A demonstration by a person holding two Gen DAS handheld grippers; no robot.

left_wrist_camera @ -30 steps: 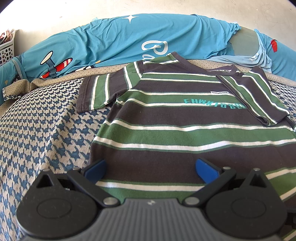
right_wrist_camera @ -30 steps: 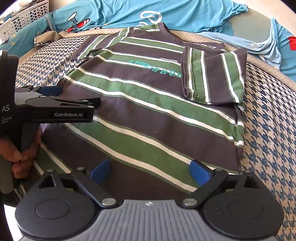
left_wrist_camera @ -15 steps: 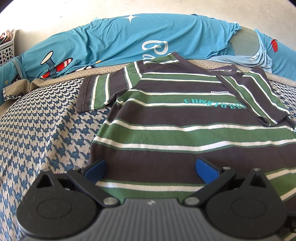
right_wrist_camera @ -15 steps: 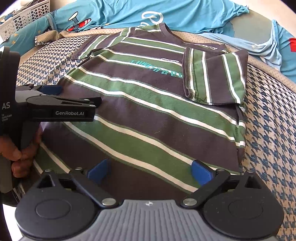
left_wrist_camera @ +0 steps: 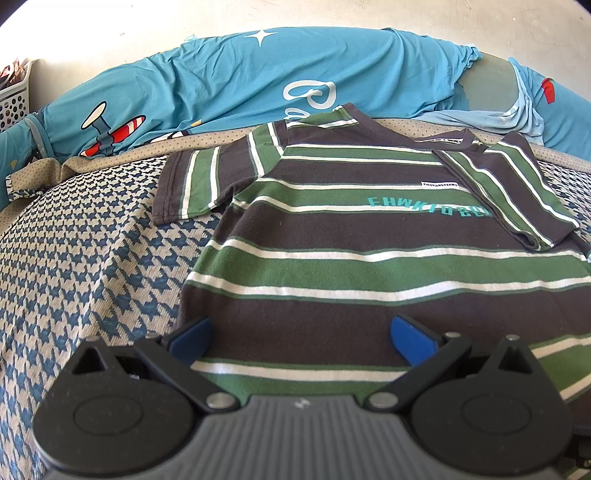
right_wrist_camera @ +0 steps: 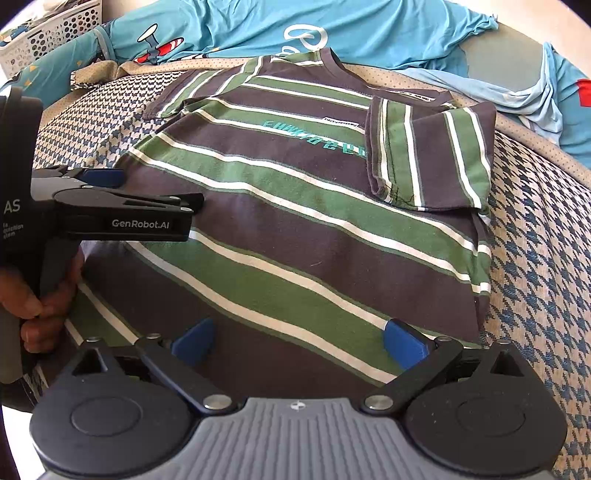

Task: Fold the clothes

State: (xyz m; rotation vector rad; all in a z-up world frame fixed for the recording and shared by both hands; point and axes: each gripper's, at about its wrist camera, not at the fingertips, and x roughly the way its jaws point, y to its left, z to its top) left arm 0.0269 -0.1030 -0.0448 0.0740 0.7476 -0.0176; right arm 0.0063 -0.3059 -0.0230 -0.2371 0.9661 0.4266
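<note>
Houndstooth bedcover [left_wrist_camera: 74, 266] under striped T-shirt [left_wrist_camera: 332, 266], tongs [right_wrist_camera: 295, 341] apparently spread

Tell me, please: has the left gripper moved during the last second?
No. In the left wrist view the left gripper frames the striped shirt exactly as before; the hem stripe and the blue blanket keep their places. Its jaws stay open.

The houndstooth blue-and-beige bed cover [left_wrist_camera: 85, 258] lies bare to the left of the dark striped green-and-white T-shirt [left_wrist_camera: 351, 258], and again along its right edge [right_wrist_camera: 535, 258], leaving room on both sides. Beyond the collar, a rumpled turquoise printed bedsheet [left_wrist_camera: 240, 81] blocks the far side. A white perforated plastic basket [right_wrist_camera: 48, 33] stands at the far left corner.
</note>
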